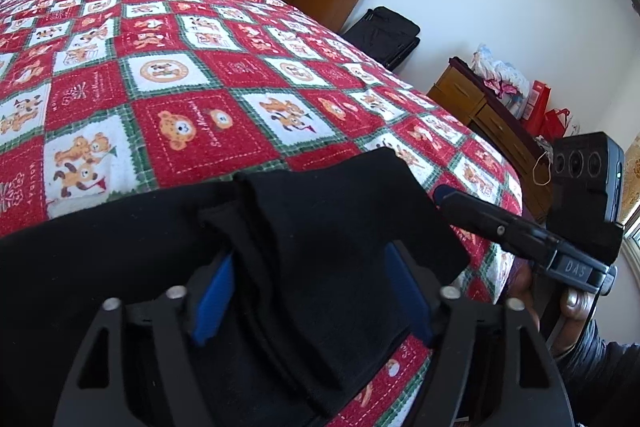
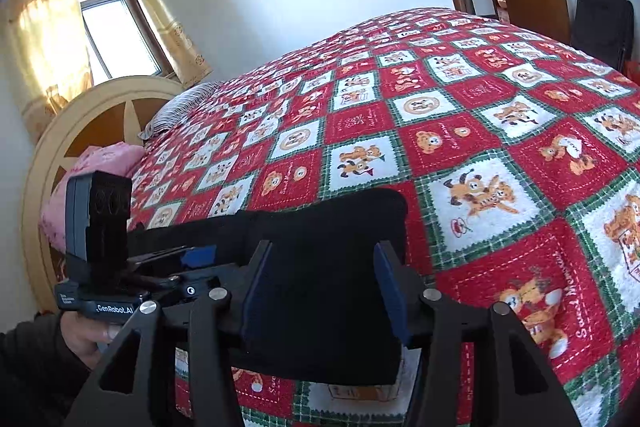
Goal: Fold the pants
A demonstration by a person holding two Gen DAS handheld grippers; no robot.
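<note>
Black cloth, the folded pants (image 1: 328, 259) lie as a long band near the front edge of a bed under a red, white and green teddy-bear quilt (image 1: 192, 87), the long axis running side to side across both wrist views. In the left wrist view a doubled fold stands up between the blue pads of the left gripper (image 1: 312, 303), the rest trailing off to the left of the frame; whether the pads press on the cloth or only flank it I cannot tell. In the right wrist view the blunt, squared end of the pants (image 2: 332, 267) points toward the right of the frame and sits between the fingers of the right gripper (image 2: 324, 291), whose pads stand apart at either side of the cloth with no clear pinch, so its grip is also uncertain. The fabric looks matte, thick and layered, with soft rounded fold edges. The other gripper body appears at each frame's side, held by a hand (image 2: 90, 337)
</note>
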